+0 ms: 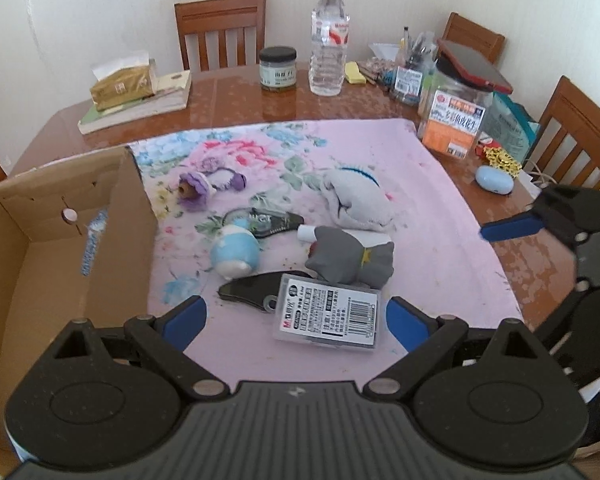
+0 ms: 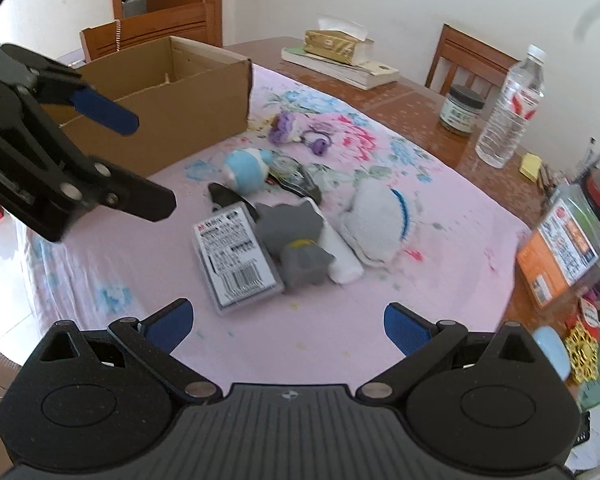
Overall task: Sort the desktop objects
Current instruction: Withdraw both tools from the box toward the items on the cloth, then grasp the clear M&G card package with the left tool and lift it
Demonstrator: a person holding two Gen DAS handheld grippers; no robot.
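The cardboard box [image 1: 59, 240] is waiting at the left of the pink cloth [image 1: 440, 220], while the left gripper [image 1: 295, 320], fingers spread and empty like the right gripper [image 2: 287, 324], is hovering nearest the clear case [image 1: 328, 312], whose long axis is lying across its gap.

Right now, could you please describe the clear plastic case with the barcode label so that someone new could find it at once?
Start at the pink flowered cloth on the wooden table, beside the open cardboard box. At the near end of the toy cluster, touching the grey cat figure, lies the clear plastic case. It is the only flat, rectangular item there, with a printed barcode label on top.
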